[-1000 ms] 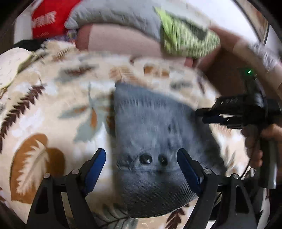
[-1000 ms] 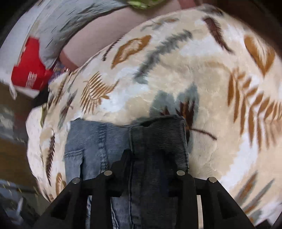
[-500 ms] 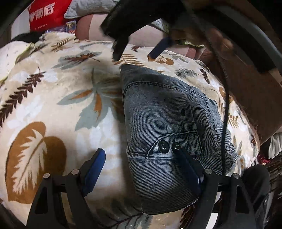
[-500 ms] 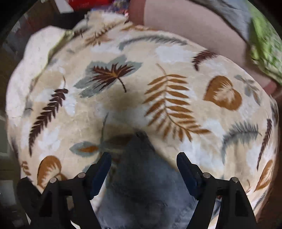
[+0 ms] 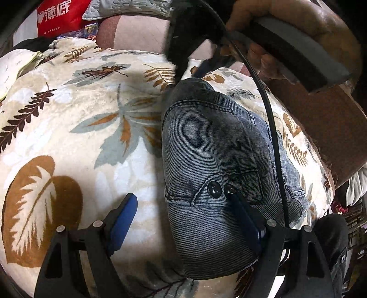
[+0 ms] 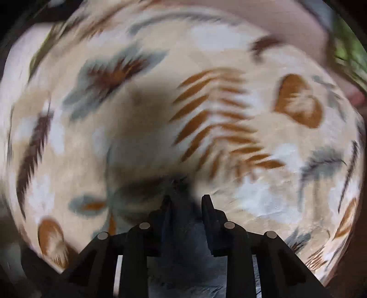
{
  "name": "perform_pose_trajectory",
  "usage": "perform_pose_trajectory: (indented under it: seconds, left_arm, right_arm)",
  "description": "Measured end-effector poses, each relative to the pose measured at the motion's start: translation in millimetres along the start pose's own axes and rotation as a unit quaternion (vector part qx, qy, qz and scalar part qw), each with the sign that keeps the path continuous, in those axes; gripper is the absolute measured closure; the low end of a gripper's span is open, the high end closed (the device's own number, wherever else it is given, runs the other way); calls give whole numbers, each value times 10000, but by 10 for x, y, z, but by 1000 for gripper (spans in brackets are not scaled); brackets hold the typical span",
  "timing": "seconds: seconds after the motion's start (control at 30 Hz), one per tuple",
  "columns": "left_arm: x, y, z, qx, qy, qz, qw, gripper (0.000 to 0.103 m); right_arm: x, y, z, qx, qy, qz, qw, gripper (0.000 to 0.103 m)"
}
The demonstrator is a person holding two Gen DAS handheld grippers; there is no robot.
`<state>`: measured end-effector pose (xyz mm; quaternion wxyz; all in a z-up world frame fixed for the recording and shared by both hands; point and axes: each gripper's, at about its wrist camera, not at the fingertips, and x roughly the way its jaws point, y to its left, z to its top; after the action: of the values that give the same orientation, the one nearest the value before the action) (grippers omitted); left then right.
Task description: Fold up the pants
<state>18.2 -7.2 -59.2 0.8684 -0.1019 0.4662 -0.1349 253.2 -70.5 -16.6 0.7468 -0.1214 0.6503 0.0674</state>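
Note:
Folded blue-grey denim pants (image 5: 218,165) lie on a leaf-patterned blanket (image 5: 68,142), waistband and two dark buttons near my left gripper. My left gripper (image 5: 183,206) is open, its right finger resting by the buttons, its left finger over the blanket. My right gripper (image 5: 195,66) shows in the left wrist view at the pants' far end. In the blurred right wrist view my right gripper (image 6: 187,201) has its fingers drawn close around the pants' far edge (image 6: 183,238).
A red bag (image 5: 62,16) and grey quilted pillow (image 5: 128,8) lie at the back. A brown wooden bed edge (image 5: 325,128) runs along the right. A black cable (image 5: 270,119) hangs across the pants.
My right gripper has gone from open over the pants' far end to closed on that edge. The left gripper has stayed open in place.

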Motion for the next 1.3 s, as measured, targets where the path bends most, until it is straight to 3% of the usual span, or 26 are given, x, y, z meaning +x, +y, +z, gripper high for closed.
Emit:
perform_pose_trajectory:
  seconds: [0.07, 0.17, 0.3, 0.37, 0.4, 0.43, 0.47, 0.5, 0.63, 0.7, 0.77, 0.83, 0.87, 0.97, 1.07, 1.13, 1.3]
  left_arm:
    - [3, 7, -5, -24, -7, -9, 10000, 19]
    - [14, 16, -8, -26, -30, -16, 10000, 19]
    - [10, 26, -25, -74, -48, -37, 10000, 18]
    - [2, 32, -38, -75, -63, -36, 9999, 18]
    - [1, 33, -43, -79, -67, -38, 9999, 18]
    - [2, 33, -44, -94, -70, -55, 9999, 18]
    - [4, 28, -45, -107, -61, -63, 9999, 18]
    - [-5, 27, -49, -103, -68, -53, 9999, 18]
    - [-30, 29, -45, -152, -83, -28, 9998, 18]
    - [-32, 20, -32, -174, -55, 14, 9998, 18]
    - [-35, 6, -13, -187, -36, 60, 9998, 18]
    - [-48, 2, 9, -274, 62, -20, 9996, 18]
    - [-86, 6, 34, -339, 94, -78, 9994, 18]
    - [-290, 85, 117, -615, -70, -216, 9979, 18]
    - [-457, 237, 205, -937, -150, -379, 9948, 18]
    - [-425, 393, 254, -1292, 70, -596, 9898, 18]
    - [-58, 634, 314, -2010, 906, -1042, 9698, 18]
  right_arm:
    - [-110, -171, -48, 242, -350, -362, 9984, 73]
    - [-309, -473, -287, 609, -624, 197, 9960, 72]
    - [-502, -471, -764, 486, -702, 1097, 9903, 72]
    - [-425, -544, -1058, 551, -658, 1268, 9882, 64]
    - [-294, -622, -1168, 639, -552, 1238, 9887, 51]
    - [-101, -736, -1284, 791, -378, 1114, 9899, 48]
    - [38, -823, -1363, 910, -258, 1074, 9897, 48]
    - [105, -939, -1450, 1123, -291, 1291, 9848, 51]
    - [-370, -1028, -1794, 1361, -1250, 1563, 9703, 49]
    - [-437, -1069, -2057, 1469, -1422, 1852, 9612, 49]
    - [-319, -1110, -2294, 1640, -1385, 2033, 9553, 45]
    - [100, -1111, -2486, 1663, -848, 2002, 9618, 39]
    - [112, -1134, -2540, 1641, -1022, 1953, 9615, 39]
    - [-158, -1257, -2631, 1832, -1428, 2320, 9446, 40]
    - [-382, -1538, -2751, 2220, -1967, 2695, 9162, 38]
    - [-298, -1731, -2800, 2463, -1775, 3073, 9019, 31]
    - [103, -1997, -2845, 2847, -1124, 3447, 8874, 31]
